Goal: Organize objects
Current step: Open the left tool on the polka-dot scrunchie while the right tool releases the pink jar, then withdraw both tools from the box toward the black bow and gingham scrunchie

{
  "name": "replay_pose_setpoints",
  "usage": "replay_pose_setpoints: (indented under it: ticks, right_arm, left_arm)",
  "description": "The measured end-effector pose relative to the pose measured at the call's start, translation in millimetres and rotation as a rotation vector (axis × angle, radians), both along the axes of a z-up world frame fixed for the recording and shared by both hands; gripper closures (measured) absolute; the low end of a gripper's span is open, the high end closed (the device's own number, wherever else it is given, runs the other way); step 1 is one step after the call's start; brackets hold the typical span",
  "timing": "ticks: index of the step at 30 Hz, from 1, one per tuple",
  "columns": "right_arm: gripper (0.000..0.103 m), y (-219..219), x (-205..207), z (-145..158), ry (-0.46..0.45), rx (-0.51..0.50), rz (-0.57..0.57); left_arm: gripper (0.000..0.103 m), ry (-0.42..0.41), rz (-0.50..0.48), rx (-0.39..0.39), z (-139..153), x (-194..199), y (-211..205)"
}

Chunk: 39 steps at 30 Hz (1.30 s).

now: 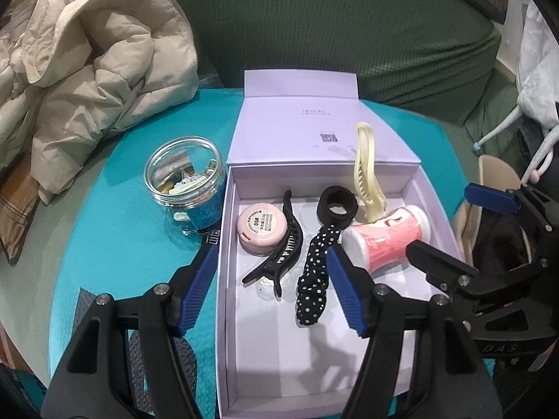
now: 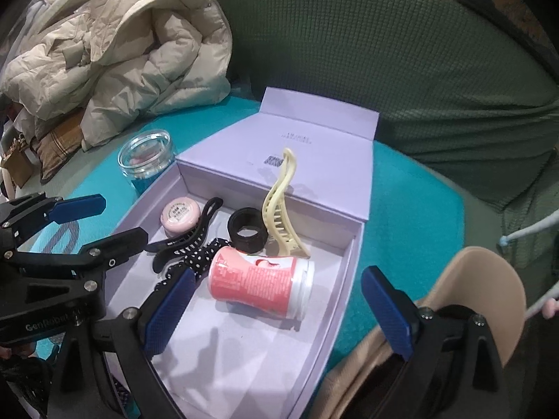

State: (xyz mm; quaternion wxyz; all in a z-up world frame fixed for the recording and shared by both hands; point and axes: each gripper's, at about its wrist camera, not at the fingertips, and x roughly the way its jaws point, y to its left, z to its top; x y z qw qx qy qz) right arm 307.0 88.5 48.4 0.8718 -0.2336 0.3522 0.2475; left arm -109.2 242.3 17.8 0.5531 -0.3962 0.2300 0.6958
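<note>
An open lavender box (image 1: 229,279) (image 2: 346,289) holds a pink round compact (image 1: 262,230) (image 2: 180,221), a black claw clip (image 1: 279,255) (image 2: 188,239), a polka-dot hair band (image 1: 314,279) (image 2: 201,256), a black ring tie (image 1: 337,209) (image 2: 248,234), a cream claw clip (image 1: 367,178) (image 2: 281,209) propped on the back wall, and a pink bottle (image 1: 384,241) (image 2: 258,282) on its side. My left gripper (image 1: 270,289) (image 2: 101,223) hangs open over the box's left wall. My right gripper (image 2: 277,312) (image 1: 464,230) is open and empty, just short of the bottle.
A glass jar (image 1: 185,181) (image 2: 146,157) of small items stands left of the box on the teal mat (image 1: 104,227). A beige puffer jacket (image 1: 87,70) is heaped at the back left, a green sofa (image 1: 349,28) behind. A beige curved object (image 2: 482,296) sits at the right.
</note>
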Motion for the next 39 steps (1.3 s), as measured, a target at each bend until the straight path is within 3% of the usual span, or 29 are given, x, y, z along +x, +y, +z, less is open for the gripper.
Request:
replay_pose_setpoints:
  ticks: [6,16,20,33,39]
  right_arm:
    - [0.006,-3,-17,18,-0.032,0.011,-0.008]
    - [0.006,-13,-45,43,-0.034,0.045,-0.020]
    - [0.005,-16,-58,50,-0.047,0.048,-0.016]
    - [0.005,-33,-105,54,-0.070,0.063,-0.029]
    - [0.005,-43,-124,50,-0.068,0.068,-0.041]
  left_arm:
    - [0.038,0.040,0.002,0.028,19,4,-13]
    - [0.037,-0.016,0.036,0.031,46,6,-38]
    - [0.036,0.028,0.033,0.040,58,13,-49]
    - [0.032,0.101,0.038,0.071,73,35,-90]
    - [0.031,0.094,0.028,0.078,73,45,-110]
